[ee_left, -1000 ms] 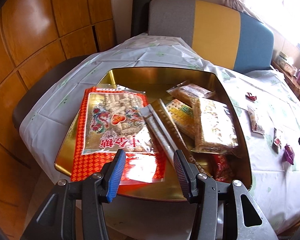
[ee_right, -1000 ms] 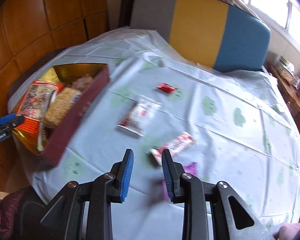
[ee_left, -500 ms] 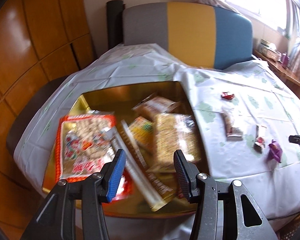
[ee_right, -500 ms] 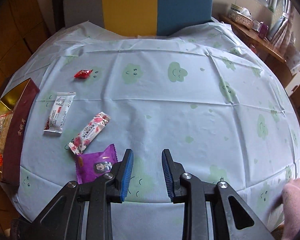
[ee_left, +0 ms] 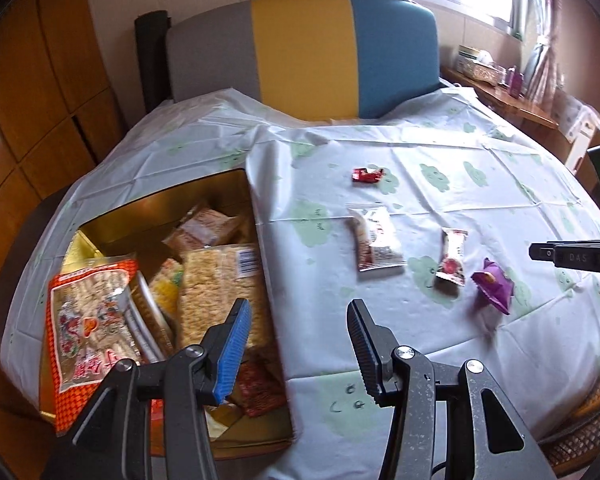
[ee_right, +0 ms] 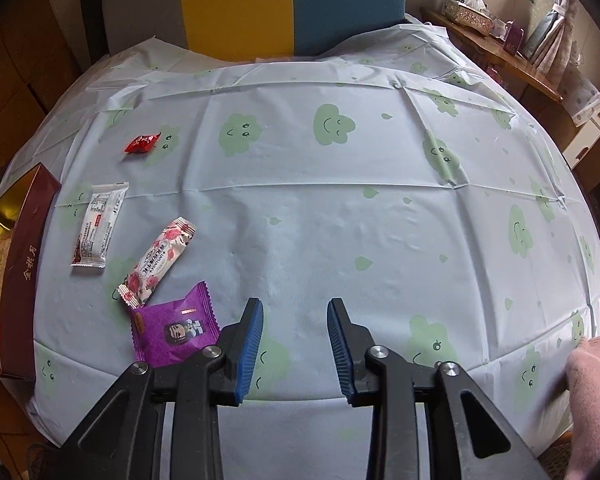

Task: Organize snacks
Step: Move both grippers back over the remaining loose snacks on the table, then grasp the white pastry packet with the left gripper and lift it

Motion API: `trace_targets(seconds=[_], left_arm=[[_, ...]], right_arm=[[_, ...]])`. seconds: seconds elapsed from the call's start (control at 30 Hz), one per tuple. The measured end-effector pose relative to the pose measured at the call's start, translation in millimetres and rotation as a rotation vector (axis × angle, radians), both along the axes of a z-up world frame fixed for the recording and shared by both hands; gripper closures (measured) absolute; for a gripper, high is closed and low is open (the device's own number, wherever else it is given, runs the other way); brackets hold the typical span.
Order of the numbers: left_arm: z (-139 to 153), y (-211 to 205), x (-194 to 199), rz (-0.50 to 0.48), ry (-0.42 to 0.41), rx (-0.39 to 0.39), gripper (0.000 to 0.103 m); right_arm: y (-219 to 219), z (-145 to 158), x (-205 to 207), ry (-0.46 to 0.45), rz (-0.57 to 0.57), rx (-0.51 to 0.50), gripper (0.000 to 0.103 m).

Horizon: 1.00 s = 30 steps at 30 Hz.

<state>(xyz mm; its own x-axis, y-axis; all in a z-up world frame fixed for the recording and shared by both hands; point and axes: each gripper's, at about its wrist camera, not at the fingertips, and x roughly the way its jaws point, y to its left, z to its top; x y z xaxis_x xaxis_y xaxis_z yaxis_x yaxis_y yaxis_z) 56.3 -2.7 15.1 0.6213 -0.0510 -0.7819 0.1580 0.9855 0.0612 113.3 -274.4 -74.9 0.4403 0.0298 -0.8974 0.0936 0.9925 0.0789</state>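
A gold box (ee_left: 172, 208) with maroon walls (ee_right: 24, 272) sits at the table's left edge. It holds a large red-orange bag (ee_left: 88, 320), a pale cracker pack (ee_left: 220, 280) and other packs. Loose on the cloth lie a red candy (ee_right: 142, 143), a white packet (ee_right: 98, 230), a rose-printed stick (ee_right: 156, 260) and a purple packet (ee_right: 176, 330). My left gripper (ee_left: 296, 320) is open over the box's right wall, with nothing between its fingers. My right gripper (ee_right: 296, 308) hovers just right of the purple packet, its jaws opening and nothing between them.
A chair back in grey, yellow and blue (ee_left: 300, 52) stands behind the table. Wooden panels line the left wall. A sideboard with a tissue box (ee_right: 468, 10) is at the right. A pink sleeve (ee_right: 592, 400) rests by the table's near right edge.
The left view has swung right, from over the box toward the loose snacks. The right gripper has turned and come down beside the purple packet, and its jaws have widened a little.
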Motion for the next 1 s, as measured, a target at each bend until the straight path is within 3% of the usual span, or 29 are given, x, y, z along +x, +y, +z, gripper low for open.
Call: trace_targets(seconds=[0.27,0.67,0.77,1.0], left_arm=[[-11,-28,34,-0.047,0.079,-0.063,0.052],[-53,-73,100,-0.051,0.179,-0.042,0.052],[-60,-80,111,-0.05,0.181,-0.041,0.041],[-84,-91,131,-0.025,0.172,-0.01,0.038]], right_arm=[[-4,1,0,-0.002,-0.016,0.025,0.069],[-3,5,0,-0.018,-0.008,0.03,0.069],[-4,6,0,-0.02,-0.009,0.031,0.069],[-3,7,0,-0.023,0.002,0.037,0.069]])
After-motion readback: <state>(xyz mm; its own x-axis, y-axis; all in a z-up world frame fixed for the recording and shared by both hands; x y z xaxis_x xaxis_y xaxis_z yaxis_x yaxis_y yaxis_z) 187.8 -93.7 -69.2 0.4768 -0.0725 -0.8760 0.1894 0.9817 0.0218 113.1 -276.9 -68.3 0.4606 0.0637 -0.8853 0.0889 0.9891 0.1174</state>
